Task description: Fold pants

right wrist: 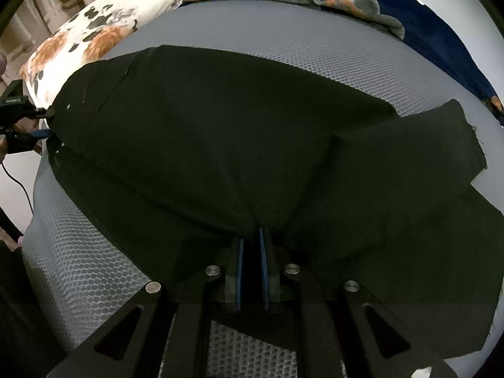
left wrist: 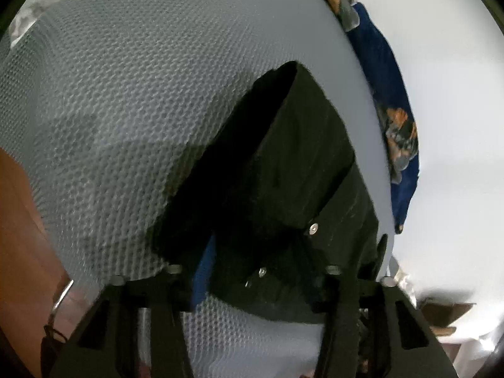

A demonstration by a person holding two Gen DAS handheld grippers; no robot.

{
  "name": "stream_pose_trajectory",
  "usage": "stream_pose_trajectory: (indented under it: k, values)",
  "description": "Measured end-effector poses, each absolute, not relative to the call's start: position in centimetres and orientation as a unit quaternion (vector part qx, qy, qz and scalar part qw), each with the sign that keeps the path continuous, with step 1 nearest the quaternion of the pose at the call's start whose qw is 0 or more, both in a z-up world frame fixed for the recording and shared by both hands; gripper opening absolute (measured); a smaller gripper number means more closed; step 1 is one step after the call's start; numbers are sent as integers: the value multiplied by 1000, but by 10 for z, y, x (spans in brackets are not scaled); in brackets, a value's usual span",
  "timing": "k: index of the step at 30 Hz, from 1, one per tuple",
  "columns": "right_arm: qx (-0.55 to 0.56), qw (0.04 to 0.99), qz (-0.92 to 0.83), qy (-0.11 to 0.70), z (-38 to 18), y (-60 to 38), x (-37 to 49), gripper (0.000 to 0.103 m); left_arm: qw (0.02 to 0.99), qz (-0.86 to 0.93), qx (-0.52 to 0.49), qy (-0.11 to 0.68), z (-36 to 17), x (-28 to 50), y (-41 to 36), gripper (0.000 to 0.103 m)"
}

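Looking down on black pants [right wrist: 204,126] laid lengthwise across the grey mesh top of the bed [right wrist: 94,267]. Waist end toward the bed's left edge, just short of the floral pillow [right wrist: 94,31] at the far left corner. Leg ends toward the right edge, with one leg lying slanted over the other and showing a frayed hem. Beyond the pants, along the far edge of the bed, a dark blue flowered blanket [right wrist: 409,15], bunched and apart from the black cloth.

At the near edge, clamped tight with the right hand-held gripper [right wrist: 251,236]: blue pads almost together, a raised pucker of the pants pinched between them, cloth drawn up into creases that run to the jaws.

At the left edge, meeting the waist end with the left hand-held gripper [left wrist: 261,252]. Narrow gap there, one blue pad showing beside the waistband, the other finger buried under black cloth with a small metal rivet [left wrist: 312,228] on it. Cloth between the fingers for certain; cannot tell through the blur whether pressed or merely lying there.
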State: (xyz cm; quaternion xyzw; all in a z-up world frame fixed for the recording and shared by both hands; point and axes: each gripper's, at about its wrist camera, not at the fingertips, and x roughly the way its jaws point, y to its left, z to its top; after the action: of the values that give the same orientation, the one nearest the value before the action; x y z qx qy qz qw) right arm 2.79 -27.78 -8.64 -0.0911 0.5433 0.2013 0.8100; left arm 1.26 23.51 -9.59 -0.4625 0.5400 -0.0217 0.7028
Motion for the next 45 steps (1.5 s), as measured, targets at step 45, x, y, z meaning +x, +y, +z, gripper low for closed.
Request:
stream_pose_trajectory:
  k: [45]
  values:
    - [8,766,212,607,-86,-299,11,13,864,-130,-51,484,-13,7,102,43]
